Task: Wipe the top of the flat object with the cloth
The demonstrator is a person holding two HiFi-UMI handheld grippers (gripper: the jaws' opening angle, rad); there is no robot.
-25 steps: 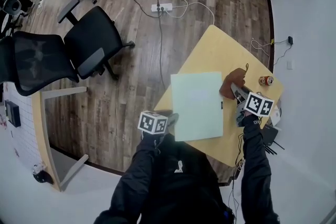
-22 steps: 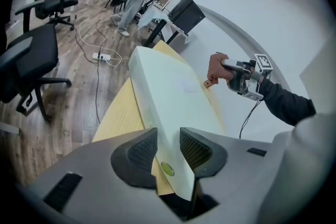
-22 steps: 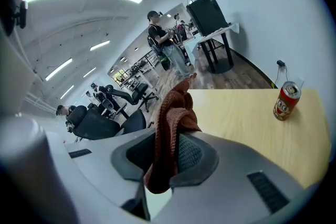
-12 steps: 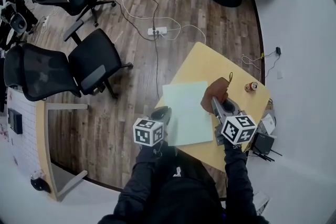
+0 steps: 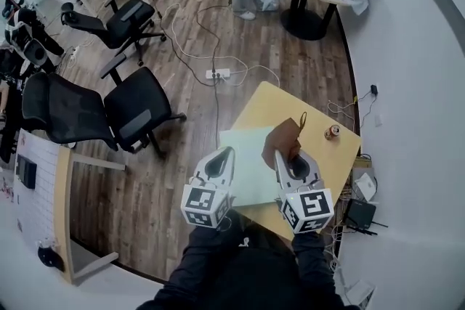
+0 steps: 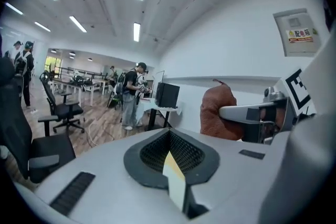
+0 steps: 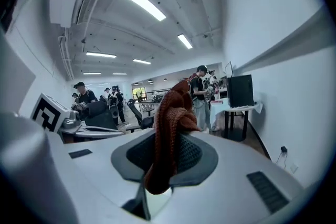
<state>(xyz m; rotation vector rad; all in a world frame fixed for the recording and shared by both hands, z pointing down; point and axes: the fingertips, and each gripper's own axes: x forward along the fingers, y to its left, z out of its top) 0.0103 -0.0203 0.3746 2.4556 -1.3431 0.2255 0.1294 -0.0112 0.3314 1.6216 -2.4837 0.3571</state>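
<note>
Lying flat on the table, the board is occupying the table's near-left part, with its long axis running roughly away from the person and its near end partly hidden behind the two grippers. The cloth is not touching the board; it is hanging bunched in the air from the right gripper, whose jaws are clamping a fold of it, and in the head view it is overlapping the board's right edge. The right gripper view is confirming this grip: the knitted brown fabric is standing up between the two pads. The board is therefore lying below and slightly left of the cloth, so the coming move is likely calling for a descent with a small leftward shift, followed by strokes along the long axis. The right hand is the nearer one and is carrying the wiping tool. The left gripper is hovering beside the board's left edge; its jaws have just been closing, are now meeting, and are holding nothing. Both grippers are pointing forward and only a little downward, well above the table, since their views are showing the room rather than the tabletop. A can is standing on the table's far-right part, apart from the board.
</note>
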